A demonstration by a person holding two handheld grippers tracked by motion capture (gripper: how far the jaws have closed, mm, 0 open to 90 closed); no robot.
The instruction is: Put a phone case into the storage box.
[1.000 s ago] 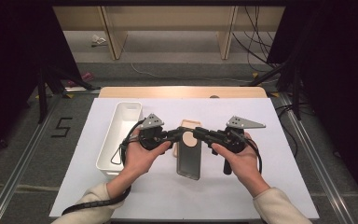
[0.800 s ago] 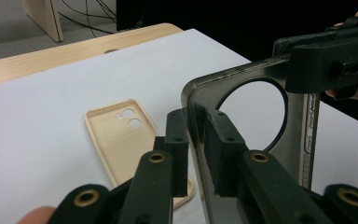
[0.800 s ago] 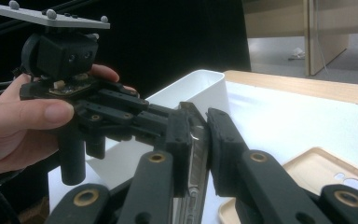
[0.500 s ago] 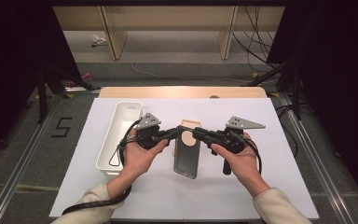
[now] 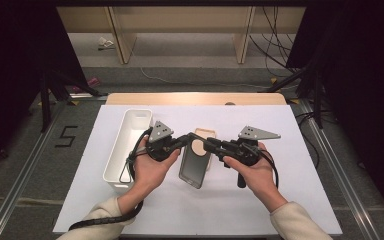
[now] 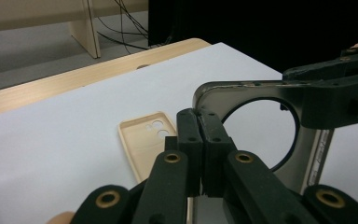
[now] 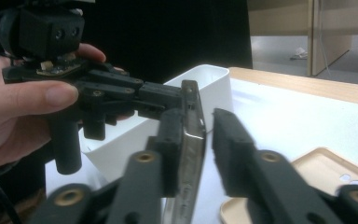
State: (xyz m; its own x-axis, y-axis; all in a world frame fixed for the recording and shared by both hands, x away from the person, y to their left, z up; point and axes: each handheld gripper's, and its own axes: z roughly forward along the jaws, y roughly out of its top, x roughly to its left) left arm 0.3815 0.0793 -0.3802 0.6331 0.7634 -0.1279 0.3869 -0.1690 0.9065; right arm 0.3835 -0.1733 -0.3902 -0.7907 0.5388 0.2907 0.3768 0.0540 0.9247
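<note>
In the high view the left gripper and the right gripper meet over the middle of the white-covered desk, both at the far end of a dark phone that is tilted, its near end low toward the desk. A beige case lies flat on the desk just behind and under the phone, and a white bin stands to the left, beside the left hand; the right hand holds its gripper from the right. In the left gripper view the left gripper's jaws are pressed nearly together on the thin edge of the phone, at its rounded top corner; they have just been closing. The phone shows as a grey frame with a large round opening in it, and the right gripper reaches onto it from the right. The case lies open side up on the desk behind, its camera holes at the far end. In the right gripper view the right gripper's jaws have just been opening and stand a little apart: the phone, seen edge-on, lies against the left jaw, with a clear gap to the right jaw. The left gripper clamps the phone's top end from the left, the bin behind it and the case at the lower right.
</note>
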